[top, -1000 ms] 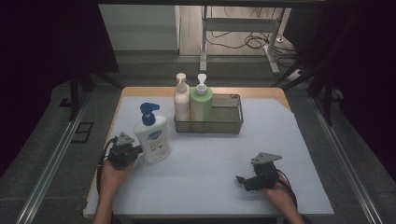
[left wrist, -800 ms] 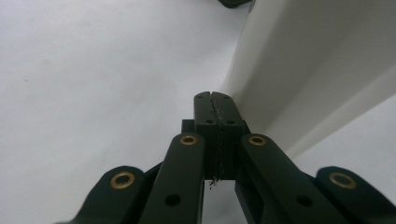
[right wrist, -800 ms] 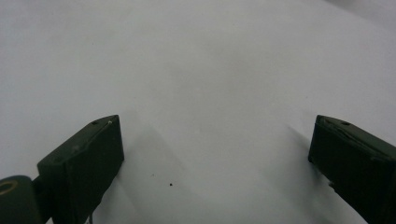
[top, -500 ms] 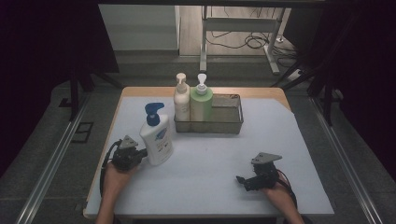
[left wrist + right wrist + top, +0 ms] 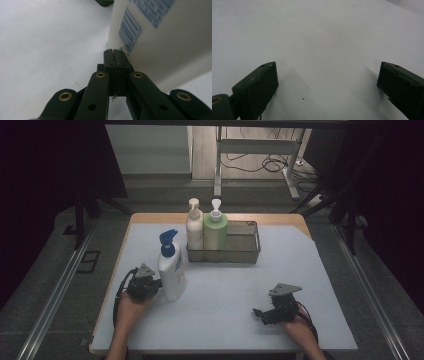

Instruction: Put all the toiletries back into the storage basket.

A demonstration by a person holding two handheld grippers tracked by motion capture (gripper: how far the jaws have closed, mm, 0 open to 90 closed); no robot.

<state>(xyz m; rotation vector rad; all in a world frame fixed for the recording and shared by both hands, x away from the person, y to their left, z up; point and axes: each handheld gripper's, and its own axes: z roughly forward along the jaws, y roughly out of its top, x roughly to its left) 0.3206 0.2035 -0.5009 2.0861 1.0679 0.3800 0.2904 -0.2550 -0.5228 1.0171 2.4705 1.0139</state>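
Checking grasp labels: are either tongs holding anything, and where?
Nothing held. Left tongs are shut empty against the white pump bottle; right tongs are open over bare table.

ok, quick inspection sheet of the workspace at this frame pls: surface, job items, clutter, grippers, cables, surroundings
Surface: pale sheet over a wooden table; bare in front of the right gripper.
Job's things: white pump bottle with blue pump, upright, front left, outside the wire basket.
Clutter: wire basket at the back, holding a cream bottle and a green bottle at its left end.
Grippers: left gripper jaws shut on nothing, tips against the white bottle's side; right gripper jaws open, low over the sheet.
Cables: one trails from each gripper; more on the floor behind the table.
Surroundings: dark, metal frame legs behind.
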